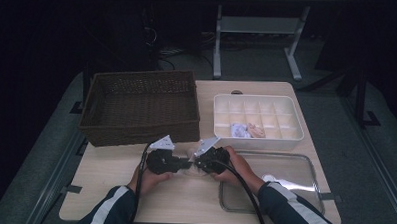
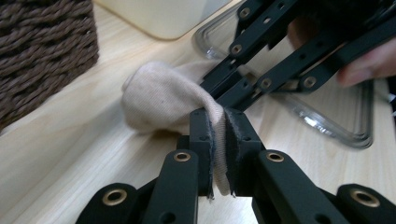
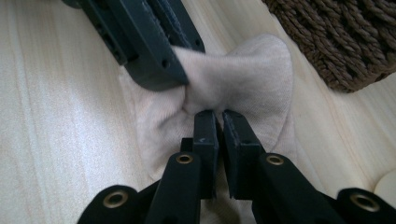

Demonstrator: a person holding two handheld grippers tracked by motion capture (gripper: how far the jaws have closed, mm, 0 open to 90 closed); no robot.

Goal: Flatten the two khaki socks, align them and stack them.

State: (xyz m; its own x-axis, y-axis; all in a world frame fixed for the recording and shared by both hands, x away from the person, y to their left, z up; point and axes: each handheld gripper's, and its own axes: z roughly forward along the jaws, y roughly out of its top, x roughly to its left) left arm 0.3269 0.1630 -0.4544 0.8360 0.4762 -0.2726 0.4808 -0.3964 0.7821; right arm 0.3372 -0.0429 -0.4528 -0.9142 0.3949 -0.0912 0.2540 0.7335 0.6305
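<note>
Left gripper: your left gripper [image 2: 219,140] has its jaws clamped on a fold of the beige sock [image 2: 163,100]; the cloth is pinched flat between the two black pads and a frayed edge hangs out below them.

Right gripper: your right gripper [image 3: 219,126] is pinched tight on the same sock, at the gathered middle, so the cloth fans out to either side like a bow.

How the two meet: in the high view your left gripper [image 1: 184,163] and right gripper [image 1: 197,163] point at each other, tips almost touching, with the sock bunched between them.

Your hands: your left hand [image 1: 151,178] and right hand [image 1: 237,166] come in from the bottom edge in dark sleeves with a white stripe, each wrapped round its gripper low over the table [image 1: 183,201]. A black cable trails back from each one.

The sock: soft, pale beige knit, crumpled and creased, its loose part resting on the light wooden tabletop near the front middle.

Around it: the brown wicker basket [image 1: 141,107] stands just behind, to the left. The white divided box [image 1: 258,121] stands behind to the right, with small pale bundles in two of its front compartments. The clear tray [image 1: 274,182] lies just right of your right hand.
</note>
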